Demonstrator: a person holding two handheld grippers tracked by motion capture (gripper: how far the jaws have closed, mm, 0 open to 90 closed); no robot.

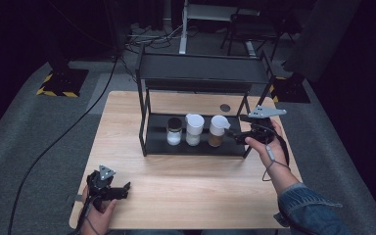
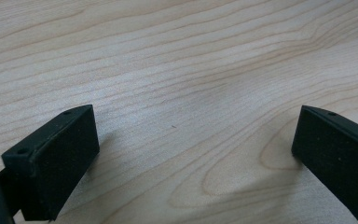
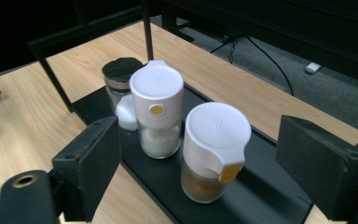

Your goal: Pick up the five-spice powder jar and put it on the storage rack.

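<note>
**Operator:** Right gripper [image 1: 239, 136] status: jaws stand apart, nothing between the pads. It hangs just beside the right end of the rack's lower shelf [image 3: 261, 186], facing the brown-spice shaker [image 3: 213, 151].

**Technician:** Location of that shaker?

**Operator:** Rightmost of three containers in a row on the black shelf. The white-granule shaker [image 3: 157, 109] stands just beside it at centre; the black-lidded jar [image 3: 121, 91] stands at the far end.

**Technician:** Orientation?

**Operator:** Upright. Long axis vertical, white cap on top. The yellow tab on the cap faces the gripper, down the right gripper view.

**Technician:** Handling estimate?

**Operator:** Judged light, rigid, probably glass in the lower body, so smooth and breakable if dropped. The cap is wider than the body. Take hold across the clear body under the cap, pads on opposite sides; the neighbouring shaker leaves little room on that side.

**Technician:** Left gripper [image 1: 108, 188]?

**Operator:** Jaws wide apart, holding nothing, low over the bare table [image 2: 191, 70] near the front edge
</note>
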